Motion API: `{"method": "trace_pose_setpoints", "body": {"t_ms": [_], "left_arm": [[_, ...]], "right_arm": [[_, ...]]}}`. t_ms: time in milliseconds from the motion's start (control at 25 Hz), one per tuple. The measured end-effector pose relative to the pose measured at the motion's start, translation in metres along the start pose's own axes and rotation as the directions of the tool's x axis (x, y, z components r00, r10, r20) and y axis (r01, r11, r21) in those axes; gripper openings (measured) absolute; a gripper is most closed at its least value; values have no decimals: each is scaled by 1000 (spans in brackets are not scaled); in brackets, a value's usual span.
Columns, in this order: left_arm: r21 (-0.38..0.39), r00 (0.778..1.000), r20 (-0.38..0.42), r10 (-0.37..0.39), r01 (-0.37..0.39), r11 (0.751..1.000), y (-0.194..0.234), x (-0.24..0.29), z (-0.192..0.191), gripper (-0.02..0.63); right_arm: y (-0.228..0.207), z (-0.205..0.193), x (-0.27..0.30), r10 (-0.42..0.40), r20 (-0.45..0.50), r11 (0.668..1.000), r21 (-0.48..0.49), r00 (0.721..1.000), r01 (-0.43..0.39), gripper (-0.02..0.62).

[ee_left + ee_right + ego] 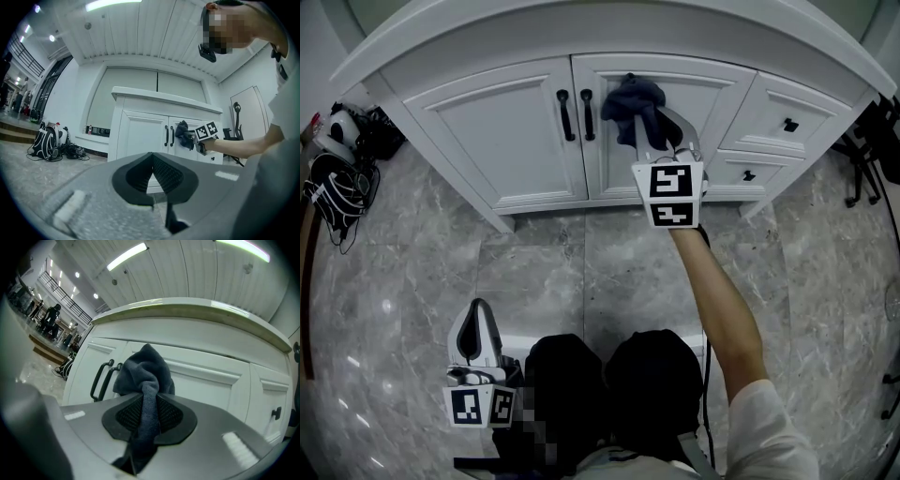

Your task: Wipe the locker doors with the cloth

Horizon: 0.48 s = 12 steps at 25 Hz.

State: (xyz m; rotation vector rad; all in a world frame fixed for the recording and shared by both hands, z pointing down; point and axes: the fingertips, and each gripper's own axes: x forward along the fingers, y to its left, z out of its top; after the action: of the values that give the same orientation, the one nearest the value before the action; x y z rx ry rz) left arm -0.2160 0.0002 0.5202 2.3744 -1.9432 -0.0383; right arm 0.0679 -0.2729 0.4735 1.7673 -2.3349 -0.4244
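A white cabinet has two doors with black handles (565, 114): a left door (502, 131) and a right door (717, 98). My right gripper (649, 127) is shut on a dark grey-blue cloth (633, 101), and the bunched cloth rests against the upper left of the right door, just right of the handles. In the right gripper view the cloth (143, 371) runs between the jaws of that gripper (149, 401) and bulges out in front. My left gripper (475, 317) hangs low by the person's knees, far from the doors, shut with nothing in it (151, 161).
Small drawers (787, 122) with black knobs sit right of the doors. Bags and cables (337, 159) lie on the marble floor at the left. A chair base (867, 164) stands at the far right. The countertop edge (609, 37) overhangs the doors.
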Motion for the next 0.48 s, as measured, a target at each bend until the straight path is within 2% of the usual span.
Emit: {"method": "trace_pose_setpoints", "body": {"t_ms": [240, 480], "left_arm": [[1, 1000, 0, 9, -9, 1000, 5, -3, -1, 2], [-1, 1000, 0, 11, -11, 1000, 7, -5, -2, 2]], "right_arm": [[32, 4, 9, 42, 15, 997, 61, 999, -43, 69], [48, -20, 10, 61, -20, 996, 70, 998, -60, 69]]}}
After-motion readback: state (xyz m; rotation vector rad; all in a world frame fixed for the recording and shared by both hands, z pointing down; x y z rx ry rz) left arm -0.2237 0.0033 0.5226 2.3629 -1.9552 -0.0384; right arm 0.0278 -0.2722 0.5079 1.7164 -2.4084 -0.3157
